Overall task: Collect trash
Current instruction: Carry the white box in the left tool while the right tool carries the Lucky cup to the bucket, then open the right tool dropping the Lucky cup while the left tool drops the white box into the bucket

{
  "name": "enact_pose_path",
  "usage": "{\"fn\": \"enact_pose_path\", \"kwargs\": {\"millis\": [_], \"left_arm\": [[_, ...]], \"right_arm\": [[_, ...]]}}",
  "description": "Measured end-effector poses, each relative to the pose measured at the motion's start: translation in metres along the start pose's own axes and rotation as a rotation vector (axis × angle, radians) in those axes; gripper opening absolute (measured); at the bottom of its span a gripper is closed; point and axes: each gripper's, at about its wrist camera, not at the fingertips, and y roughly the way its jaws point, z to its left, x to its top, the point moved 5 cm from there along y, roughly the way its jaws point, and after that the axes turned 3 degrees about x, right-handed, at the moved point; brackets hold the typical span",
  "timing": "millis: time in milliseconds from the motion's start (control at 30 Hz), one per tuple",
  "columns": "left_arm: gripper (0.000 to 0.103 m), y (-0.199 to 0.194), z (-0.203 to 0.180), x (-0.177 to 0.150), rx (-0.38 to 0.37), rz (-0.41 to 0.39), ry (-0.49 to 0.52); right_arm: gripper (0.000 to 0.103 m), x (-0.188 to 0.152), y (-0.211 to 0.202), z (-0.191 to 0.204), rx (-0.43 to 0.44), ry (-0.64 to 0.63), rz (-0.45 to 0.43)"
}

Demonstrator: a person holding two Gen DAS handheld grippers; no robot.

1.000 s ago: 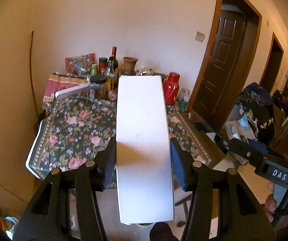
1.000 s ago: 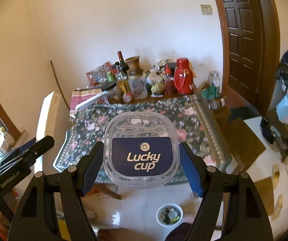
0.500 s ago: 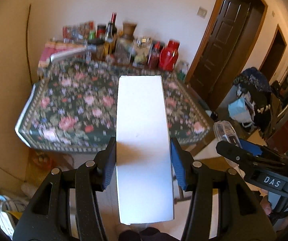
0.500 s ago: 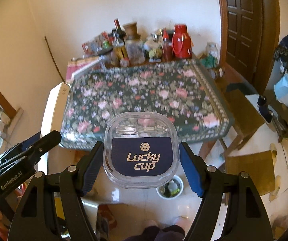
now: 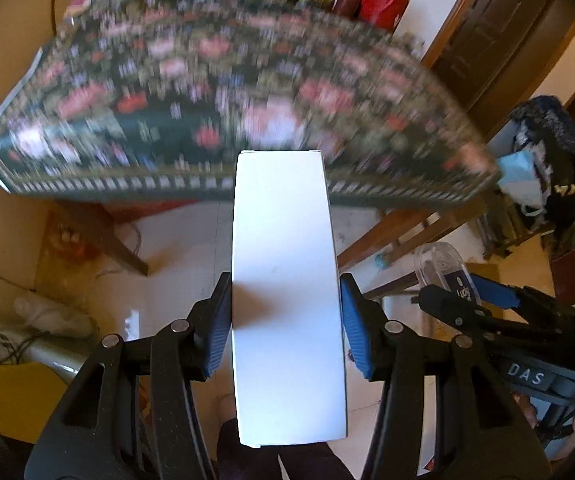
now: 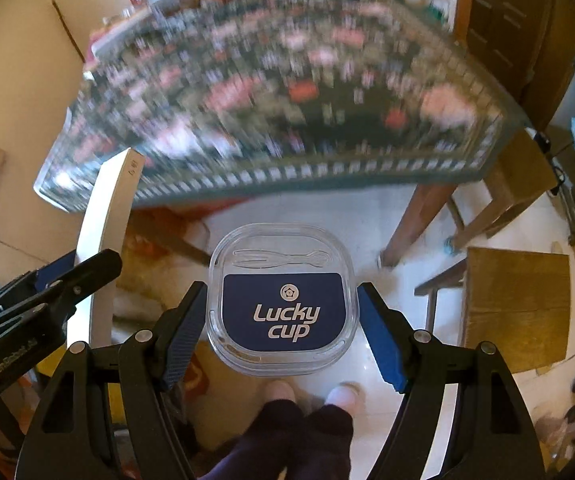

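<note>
The left claw is closed on a white box; both blue pads press the long sides of the box near its lower half. The box extends forward past the fingertips, and its far end overlaps the near edge of the surface, which carries a floral cloth and appears blurred.

The right claw is closed on a clear cup with a "Lucky cup" label on its lid. The left pad touches the cup wall; the right pad sits at the opposite wall, and contact there is not clearly visible. A clear utensil is moulded into the lid above the label.

Both claws are held over the white floor, in front of the surface. The person's feet are visible below the cup. A stool stands to the right. In the right wrist view the box appears at the left, edge-on.
</note>
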Motion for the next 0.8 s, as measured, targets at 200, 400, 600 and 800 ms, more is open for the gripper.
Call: {"fn": "enact_pose_path", "kwargs": {"millis": [200, 400, 600, 800], "left_arm": [[0.050, 0.086, 0.023, -0.032, 0.064, 0.051, -0.055], [0.050, 0.163, 0.054, -0.070, 0.126, 0.118, -0.110], [0.050, 0.217, 0.072, -0.100, 0.136, 0.211, -0.156], [0.050, 0.247, 0.064, -0.113, 0.119, 0.269, -0.145]], "right_arm": [[0.072, -0.017, 0.096, -0.028, 0.010, 0.009, 0.097], [0.072, -0.040, 0.185, -0.049, -0.007, 0.022, 0.167], [0.076, -0.049, 0.232, -0.058, -0.007, -0.016, 0.205], [0.076, -0.052, 0.254, -0.071, 0.127, 0.076, 0.322]]}}
